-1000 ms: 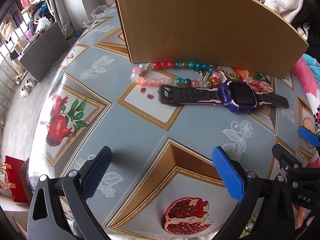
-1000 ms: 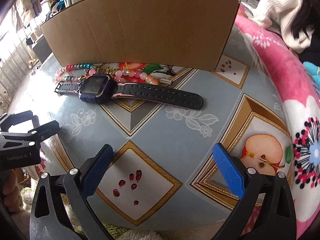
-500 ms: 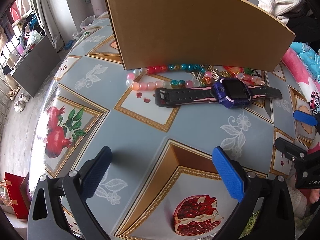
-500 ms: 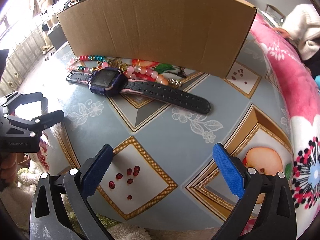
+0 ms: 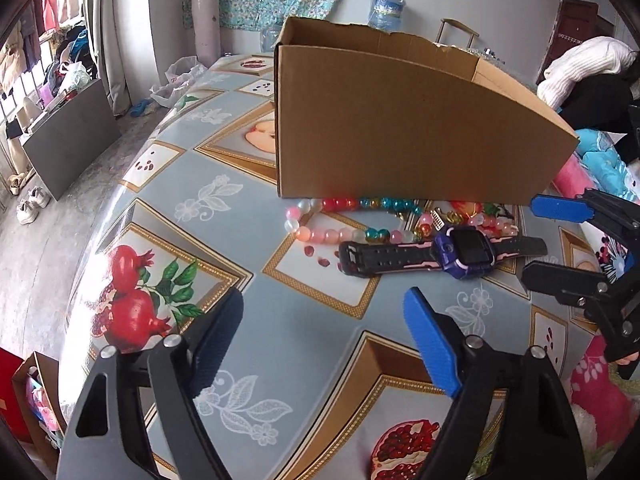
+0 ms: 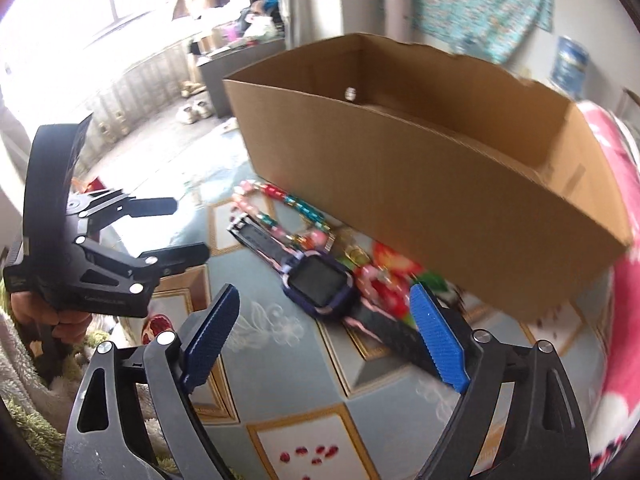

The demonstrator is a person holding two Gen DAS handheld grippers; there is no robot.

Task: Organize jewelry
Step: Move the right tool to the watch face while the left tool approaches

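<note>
A purple smartwatch (image 5: 466, 252) with a black and pink strap lies on the patterned table (image 5: 192, 208), in front of an open cardboard box (image 5: 400, 132). Bead bracelets (image 5: 348, 236) in pink, red and teal lie between watch and box. My left gripper (image 5: 324, 332) hovers above the table short of the watch, its jaws closing with nothing between them. My right gripper (image 6: 326, 332) is over the table close to the watch (image 6: 320, 284), its jaws closing too, and the pads touch nothing. The beads (image 6: 280, 196) and the box (image 6: 420, 184) lie beyond. Each gripper shows in the other's view: right (image 5: 530, 240), left (image 6: 192, 228).
A pink flowered blanket (image 6: 624, 280) lies along the table's right side. A hand (image 6: 68, 320) holds the left gripper's handle. A grey cabinet (image 5: 68, 136), shoes and clothes stand on the floor to the left. The box interior (image 6: 460, 92) looks almost bare.
Both cameras have tilted up, so the box's open top now shows. The right gripper has rolled and come closer to the watch. Both pairs of jaws have narrowed a little.
</note>
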